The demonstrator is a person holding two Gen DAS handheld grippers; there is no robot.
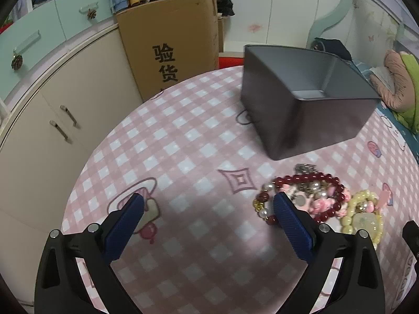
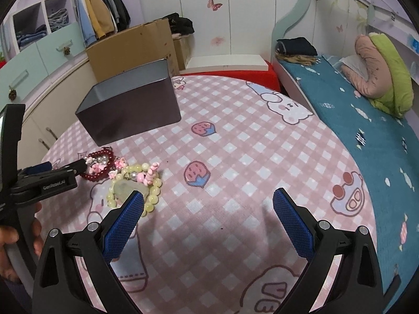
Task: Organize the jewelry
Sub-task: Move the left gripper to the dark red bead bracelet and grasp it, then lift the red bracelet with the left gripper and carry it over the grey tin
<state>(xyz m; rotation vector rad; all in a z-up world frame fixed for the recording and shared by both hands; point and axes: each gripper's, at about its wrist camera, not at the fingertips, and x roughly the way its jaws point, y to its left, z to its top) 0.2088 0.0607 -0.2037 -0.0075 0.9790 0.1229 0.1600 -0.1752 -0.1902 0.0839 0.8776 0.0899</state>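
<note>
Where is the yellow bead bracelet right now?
The yellow bead bracelet lies on the checked tablecloth, touching the red bead bracelet on its left, in front of the grey box.

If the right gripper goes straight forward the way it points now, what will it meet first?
Probably only the pink checked tablecloth: the right gripper is open, with bare cloth between its fingers. The yellow bead bracelet lies by its left fingertip and the grey box farther left, both seemingly off that line.

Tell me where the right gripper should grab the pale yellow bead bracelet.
Pinch the yellow bead bracelet on its outer right arc, coming from above with the right gripper. It lies flat on the tablecloth, and that side is clear of the red bead bracelet and charms tangled on its left.
</note>
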